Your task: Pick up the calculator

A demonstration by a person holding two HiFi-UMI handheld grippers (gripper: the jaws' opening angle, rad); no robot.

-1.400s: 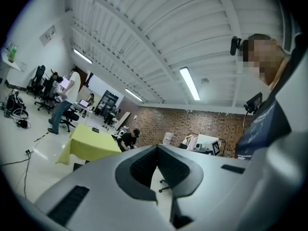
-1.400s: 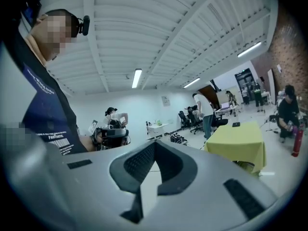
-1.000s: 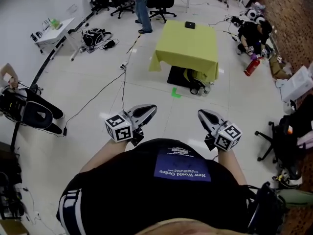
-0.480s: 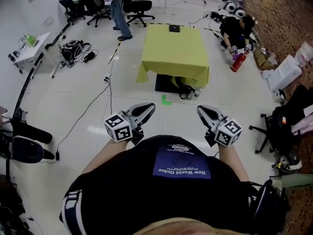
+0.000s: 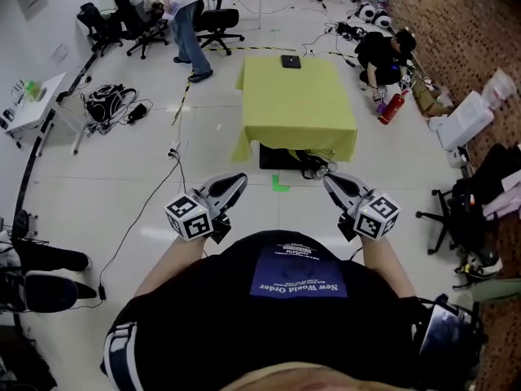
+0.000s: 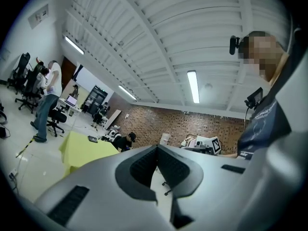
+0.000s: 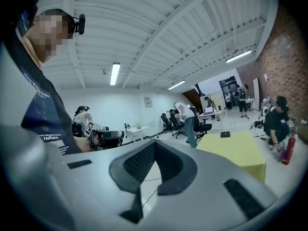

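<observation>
The calculator [image 5: 291, 61] is a small black slab lying at the far edge of a table under a yellow-green cloth [image 5: 297, 108], several steps ahead of me on the white floor. It also shows far off in the left gripper view as the calculator [image 6: 92, 139] and in the right gripper view as the calculator [image 7: 224, 134]. My left gripper [image 5: 234, 180] and right gripper [image 5: 330, 181] are held side by side in front of my body, pointing level toward the table. Both are shut with nothing between the pads, as the left gripper [image 6: 156, 148] and right gripper [image 7: 155, 143] show close up.
A green tape mark [image 5: 279, 184] lies on the floor before the table, dark items [image 5: 305, 163] under it. A crouching person [image 5: 381, 54] and a red extinguisher [image 5: 392, 107] are at its right. Cables [image 5: 155, 194], office chairs [image 5: 216, 24] and a standing person [image 5: 181, 15] fill the left.
I have walked toward the table: it and the calculator sit larger and nearer in the head view. Both grippers stay shut and keep their pose before my body.
</observation>
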